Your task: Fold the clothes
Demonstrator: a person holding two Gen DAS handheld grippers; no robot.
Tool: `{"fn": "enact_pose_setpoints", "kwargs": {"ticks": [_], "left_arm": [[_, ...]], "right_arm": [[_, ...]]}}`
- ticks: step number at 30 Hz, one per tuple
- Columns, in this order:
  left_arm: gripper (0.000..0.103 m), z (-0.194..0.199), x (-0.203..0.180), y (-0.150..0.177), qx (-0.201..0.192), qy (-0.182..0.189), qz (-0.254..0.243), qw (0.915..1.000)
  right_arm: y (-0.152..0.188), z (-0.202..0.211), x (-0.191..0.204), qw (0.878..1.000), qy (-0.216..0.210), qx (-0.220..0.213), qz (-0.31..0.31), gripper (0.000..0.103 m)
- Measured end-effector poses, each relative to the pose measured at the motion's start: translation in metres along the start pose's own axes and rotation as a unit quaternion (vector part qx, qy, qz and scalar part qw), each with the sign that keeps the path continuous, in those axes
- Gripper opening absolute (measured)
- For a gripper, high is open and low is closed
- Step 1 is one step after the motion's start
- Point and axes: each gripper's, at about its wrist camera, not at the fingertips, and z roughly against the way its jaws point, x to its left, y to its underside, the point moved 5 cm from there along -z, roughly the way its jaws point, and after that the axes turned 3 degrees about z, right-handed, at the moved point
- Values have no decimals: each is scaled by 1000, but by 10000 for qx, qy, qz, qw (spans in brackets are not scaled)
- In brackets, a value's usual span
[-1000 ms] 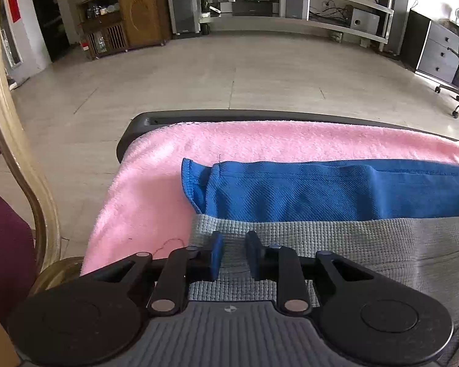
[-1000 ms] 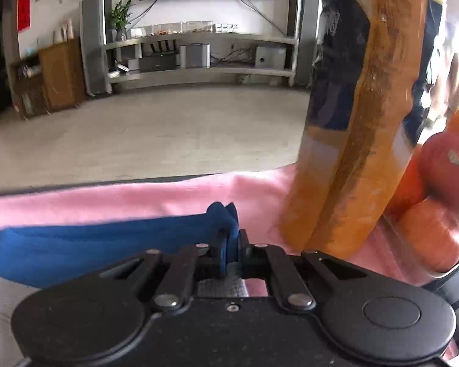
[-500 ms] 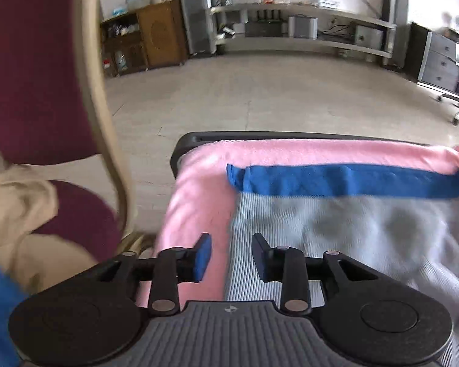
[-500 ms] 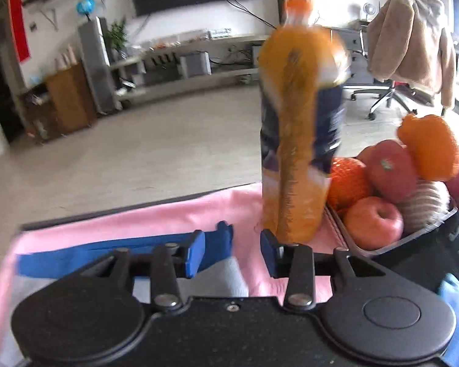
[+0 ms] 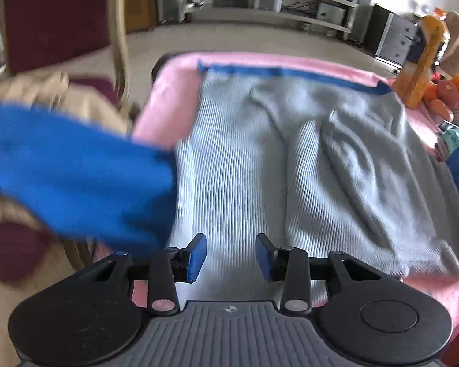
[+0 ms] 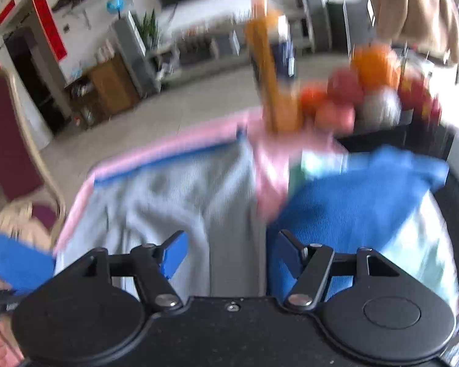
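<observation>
1. The left gripper hangs over the near part of the grey sweater, its jaws apart with nothing between them.
2. The right gripper has its jaws opening and empty, above the seam where grey knit meets a blue sleeve.
3. The sweater lies flat on the pink towel, its blue hem at the far edge; the other blue sleeve hangs off to the left, near the chair.
4. A juice bottle and fruit stand beyond on the right.
5. The body looks laid out; the sleeves seem unfolded. Likely next, each gripper takes a sleeve and brings it across the grey body.
</observation>
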Motion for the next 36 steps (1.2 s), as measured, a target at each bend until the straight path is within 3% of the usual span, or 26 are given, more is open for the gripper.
{"fn": "enact_pose_setpoints", "kwargs": {"ticks": [2, 5, 7, 9, 17, 21, 26, 31, 36], "left_arm": [[34, 0, -4, 4, -115, -93, -139, 9998], [35, 4, -7, -3, -386, -82, -201, 9990], [35, 0, -7, -5, -360, -78, -142, 9992], [31, -12, -8, -6, -201, -142, -67, 9997], [28, -55, 3, -13, 132, -519, -26, 9986], [34, -58, 13, -10, 276, -490, 169, 9983], [34, -48, 19, 2, 435, -609, 160, 9971], [33, -37, 22, 15, 517, -712, 64, 9961], [29, -19, 18, 13, 147, -699, -105, 9974]], "right_arm": [[26, -16, 1, 9996, -38, 255, -92, 61], [40, -30, 13, 9996, 29, 198, 196, 57], [43, -39, 23, 9988, 113, 238, 411, 44], [48, -46, 30, 9979, 169, 334, 522, 22], [54, -84, 32, 9924, 682, 616, 816, 21], [59, -101, 22, 9883, 933, 884, 816, 22], [67, -92, 13, 9852, 1067, 951, 944, 21], [79, -74, 0, 9832, 1179, 1035, 934, 10], [76, -56, 3, 9899, 891, 741, 815, 13]]}}
